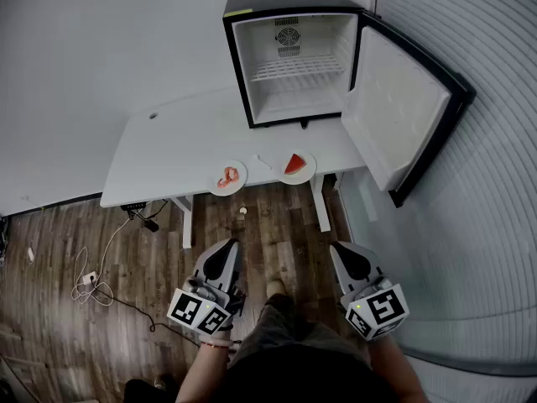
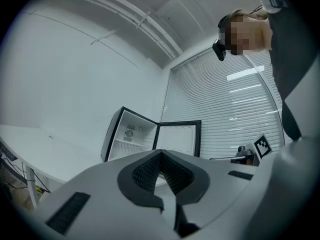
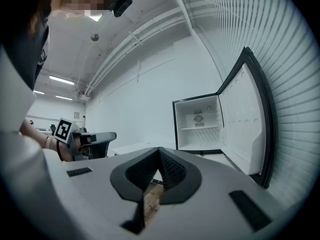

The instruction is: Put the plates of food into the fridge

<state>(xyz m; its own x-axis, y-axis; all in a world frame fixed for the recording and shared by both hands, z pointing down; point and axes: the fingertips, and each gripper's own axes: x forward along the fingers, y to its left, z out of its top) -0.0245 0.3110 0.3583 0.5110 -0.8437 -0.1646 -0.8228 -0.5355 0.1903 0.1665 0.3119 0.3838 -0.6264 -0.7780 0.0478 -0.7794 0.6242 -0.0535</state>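
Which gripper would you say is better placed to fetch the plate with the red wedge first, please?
Right, probably. The right gripper hangs on the same side as the red-wedge plate, roughly in line with the open fridge. The left gripper lines up with the other plate. Both are shut and empty.

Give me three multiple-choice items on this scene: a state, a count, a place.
1. The fridge door is: A shut; B wide open; C missing.
2. Plates of food on the white table: A one; B two; C four.
3. The plate with the red wedge stands: A inside the fridge; B right of the plate of pink food, near the table's front edge; C on top of the fridge.
1 B: its white interior is exposed. 2 B: just two show. 3 B: both sit side by side at that edge.
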